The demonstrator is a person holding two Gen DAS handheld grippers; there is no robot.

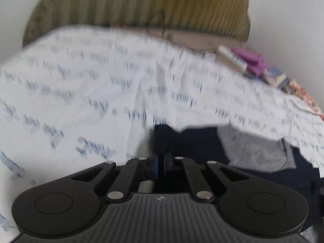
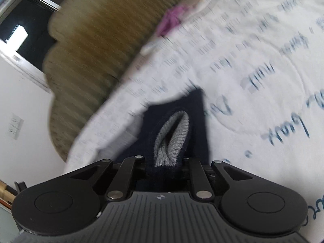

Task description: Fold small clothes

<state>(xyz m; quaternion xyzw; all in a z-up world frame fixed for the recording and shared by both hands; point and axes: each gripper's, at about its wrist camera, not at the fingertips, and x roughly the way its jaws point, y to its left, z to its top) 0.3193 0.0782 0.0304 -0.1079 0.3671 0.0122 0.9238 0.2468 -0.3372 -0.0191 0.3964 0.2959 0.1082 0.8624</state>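
Both jaws pinching a dark navy sock [image 2: 194,109] over the bed

We've got the right gripper [image 2: 165,162] clamped on the cuff end, where the grey lining [image 2: 172,137] gapes open, and the left gripper [image 1: 161,158] squeezed nearly shut with a bit of the same navy knit between its jaws. The sock sits low over the printed bedsheet [image 1: 81,81], stretched between our two hands as far as we can judge. It's soft, light, floppy knit, so it'll sag and twist wherever it isn't pinched; best holds are the cuff edge and the toe end. Both views are smeared with motion blur, so we can't tell how much fabric the left jaws really have, and the stuff at the far edge of the bed is just purple and patterned blobs.
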